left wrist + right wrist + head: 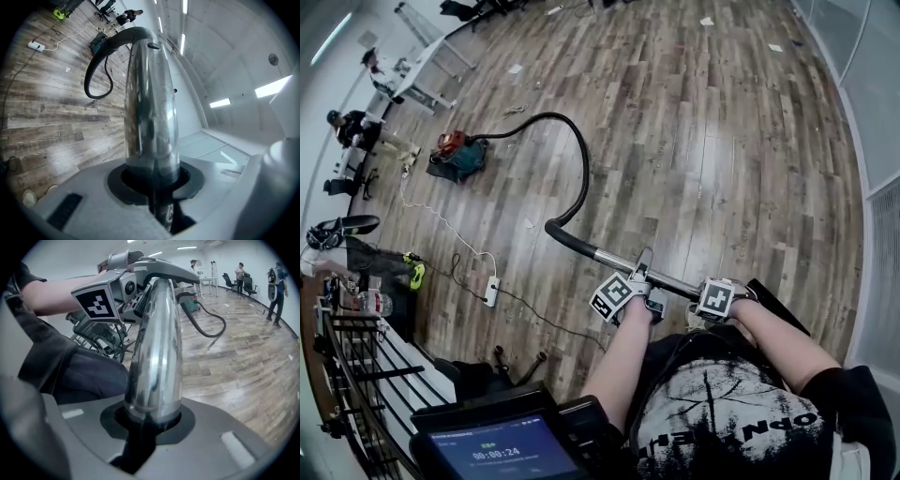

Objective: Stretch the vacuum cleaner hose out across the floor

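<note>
We pinch the shiny metal tube (614,260) tight with both — left gripper (641,279), right gripper (705,292) — while its black hose (585,169) curves to the vacuum cleaner (457,156).

my left tongs (643,278) and right tongs (720,293) are both clamped on the chrome wand (623,262), the left set nearer the hose end. the wand runs slantwise, held above the wood floor (722,141). from its far end the black hose (584,169) swings away in a wide arch, then drops to the teal and red vacuum cleaner (457,156), which sits well apart on the floor. left of the wand lies a white power strip (491,291), its white cable (441,220) trailing toward the vacuum cleaner. a scrap of paper (706,21) lies far off. a lit screen (502,450) shows at the bottom edge.
</note>
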A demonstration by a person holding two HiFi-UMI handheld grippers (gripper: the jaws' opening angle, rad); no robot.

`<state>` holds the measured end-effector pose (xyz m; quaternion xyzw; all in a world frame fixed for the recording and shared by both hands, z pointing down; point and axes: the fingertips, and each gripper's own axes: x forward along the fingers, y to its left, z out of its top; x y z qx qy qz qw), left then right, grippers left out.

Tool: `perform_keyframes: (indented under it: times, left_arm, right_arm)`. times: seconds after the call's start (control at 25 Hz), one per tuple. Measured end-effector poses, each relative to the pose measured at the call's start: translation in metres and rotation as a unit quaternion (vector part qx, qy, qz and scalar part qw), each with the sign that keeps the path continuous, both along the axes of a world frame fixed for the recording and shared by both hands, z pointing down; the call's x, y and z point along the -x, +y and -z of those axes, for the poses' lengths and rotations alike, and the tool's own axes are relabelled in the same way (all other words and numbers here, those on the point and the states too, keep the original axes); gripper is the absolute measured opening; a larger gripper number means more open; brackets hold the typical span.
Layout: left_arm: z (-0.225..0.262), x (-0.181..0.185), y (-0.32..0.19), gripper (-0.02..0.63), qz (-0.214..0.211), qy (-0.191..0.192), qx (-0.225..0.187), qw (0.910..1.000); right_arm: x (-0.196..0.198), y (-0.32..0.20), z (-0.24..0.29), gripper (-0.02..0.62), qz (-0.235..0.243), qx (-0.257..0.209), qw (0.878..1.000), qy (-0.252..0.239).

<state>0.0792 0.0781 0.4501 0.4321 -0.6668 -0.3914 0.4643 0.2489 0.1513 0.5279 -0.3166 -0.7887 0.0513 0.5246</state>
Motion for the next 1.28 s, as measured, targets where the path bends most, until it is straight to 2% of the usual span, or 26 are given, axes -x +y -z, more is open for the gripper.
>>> perform_keyframes:
  times: [0.48, 0.64, 0.76, 0.88, 1.0, 1.2, 1.28]
  left_arm:
    - [-0.016, -0.03, 0.036, 0.08, -0.03, 0.017, -0.026, 0.9991]
    - [-0.006, -0.071, 0.064, 0.08, -0.055, 0.023, -0.04, 0.9974]
    - [-0.012, -0.106, 0.076, 0.08, -0.072, 0.034, -0.043, 0.9959]
    - [-0.02, -0.131, 0.075, 0.08, -0.086, 0.046, -0.043, 0.9943]
    - [-0.022, -0.157, 0.076, 0.08, -0.099, 0.052, -0.041, 0.9929]
    - [-0.015, -0.181, 0.065, 0.08, -0.104, 0.038, -0.036, 0.9932]
    - [-0.008, -0.19, 0.06, 0.08, -0.1, 0.029, -0.035, 0.9939]
  right_arm:
    - [-0.03, 0.039, -0.014, 0.079, -0.031, -0.041, 0.998, 0.022]
    - [-0.072, 0.065, -0.007, 0.08, -0.055, -0.075, 0.995, 0.038]
    - [-0.103, 0.089, -0.012, 0.078, -0.069, -0.059, 0.995, 0.04]
    - [-0.132, 0.086, -0.017, 0.08, -0.08, -0.082, 0.992, 0.06]
    - [-0.148, 0.099, -0.012, 0.08, -0.097, -0.056, 0.992, 0.051]
    - [-0.174, 0.086, -0.008, 0.08, -0.102, -0.064, 0.991, 0.049]
    - [-0.18, 0.081, -0.002, 0.08, -0.1, -0.061, 0.993, 0.034]
